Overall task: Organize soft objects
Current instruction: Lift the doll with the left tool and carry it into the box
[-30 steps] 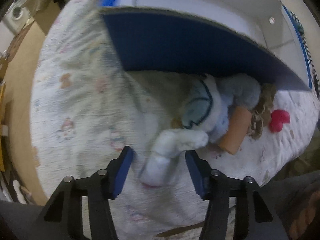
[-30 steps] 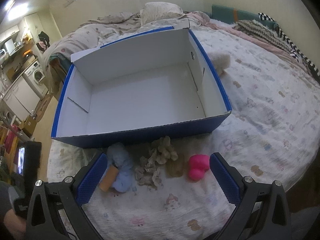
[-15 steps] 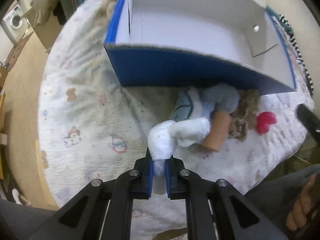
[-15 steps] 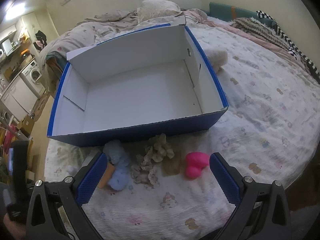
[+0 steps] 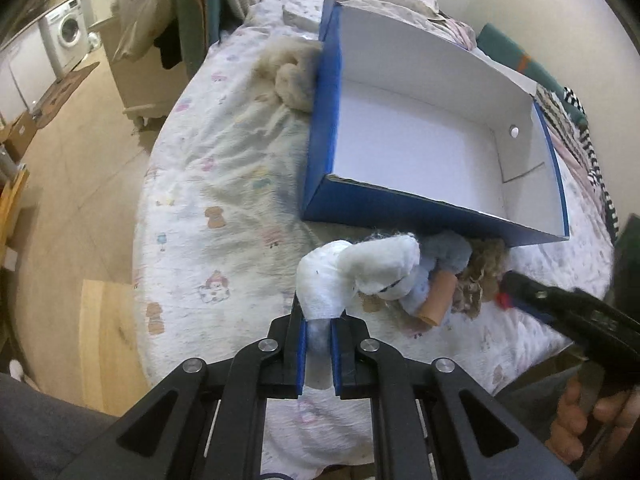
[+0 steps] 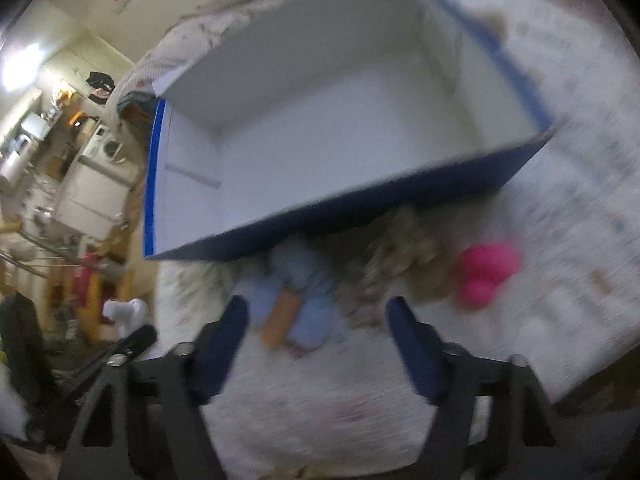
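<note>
The left gripper point(image 5: 319, 344) is clamped on a white sock point(image 5: 340, 276), held up over the bed point(image 5: 224, 184) near its front edge, just before the blue box point(image 5: 420, 140). The right gripper point(image 6: 316, 344) gapes wide, holding nothing, with a blue toy point(image 6: 308, 300) lying between its fingers by the box's front wall.

Box point(image 5: 328, 112): cardboard, matt blue outside, smooth white inside. White soft toy point(image 5: 360, 272): fuzzy plush, woven cloth end. Bed sheet point(image 5: 224, 200): crinkled printed cotton. Left tongs point(image 5: 319, 354): matt black plastic, blue rubbery pads, metal rivets. Pink toy point(image 6: 486, 274): smooth-looking, blurred. Floor point(image 5: 80, 184): smooth wood.
</note>
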{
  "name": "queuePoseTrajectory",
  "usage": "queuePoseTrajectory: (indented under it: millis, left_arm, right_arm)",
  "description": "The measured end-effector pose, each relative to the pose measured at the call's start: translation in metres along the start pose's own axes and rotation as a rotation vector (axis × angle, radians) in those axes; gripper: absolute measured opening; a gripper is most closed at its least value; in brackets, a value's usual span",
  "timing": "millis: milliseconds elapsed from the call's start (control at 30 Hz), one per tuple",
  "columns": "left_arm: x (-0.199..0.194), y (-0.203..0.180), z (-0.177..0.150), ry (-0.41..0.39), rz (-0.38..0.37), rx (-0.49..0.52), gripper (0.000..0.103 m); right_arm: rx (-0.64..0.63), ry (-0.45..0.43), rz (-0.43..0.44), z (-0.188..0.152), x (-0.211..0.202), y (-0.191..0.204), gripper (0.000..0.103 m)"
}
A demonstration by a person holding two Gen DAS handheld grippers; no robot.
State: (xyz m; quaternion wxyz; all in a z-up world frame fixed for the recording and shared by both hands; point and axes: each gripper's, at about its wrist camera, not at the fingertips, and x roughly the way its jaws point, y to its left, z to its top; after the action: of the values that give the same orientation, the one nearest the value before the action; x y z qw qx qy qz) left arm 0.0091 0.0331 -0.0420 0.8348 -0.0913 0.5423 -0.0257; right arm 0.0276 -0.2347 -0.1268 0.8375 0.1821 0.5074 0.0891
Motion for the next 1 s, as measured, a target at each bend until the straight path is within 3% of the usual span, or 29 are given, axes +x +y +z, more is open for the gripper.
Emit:
queuePoseTrajectory:
  millis: [100,200,367,500,567,1000]
  left_arm:
    - [0.001,0.004,0.0,0.007,-0.009,-0.01,0.009]
    - [-0.002,0.007,0.0,-0.002,-0.006,-0.011,0.009]
    - [-0.003,0.011,-0.001,-0.003,-0.005,-0.016,0.009]
    - [-0.002,0.011,-0.001,0.0,-0.002,-0.018,0.009]
    - [-0.001,0.01,-0.001,-0.001,0.001,-0.015,0.009]
    - [-0.001,0.001,0.0,-0.035,0.036,0.002,0.009]
  right_arm:
    - [0.066,0.108,0.083,-0.001,0.024,0.003,0.05]
    - [0.102,0.179,0.111,-0.002,0.046,0.011,0.05]
    - [0.115,0.218,0.052,-0.004,0.075,0.023,0.049]
    - [0.11,0.24,0.03,-0.008,0.087,0.028,0.025]
    - [0.085,0.237,0.021,-0.006,0.089,0.034,0.017]
    - [0.025,0.088,0.129,-0.006,0.038,0.037,0.007]
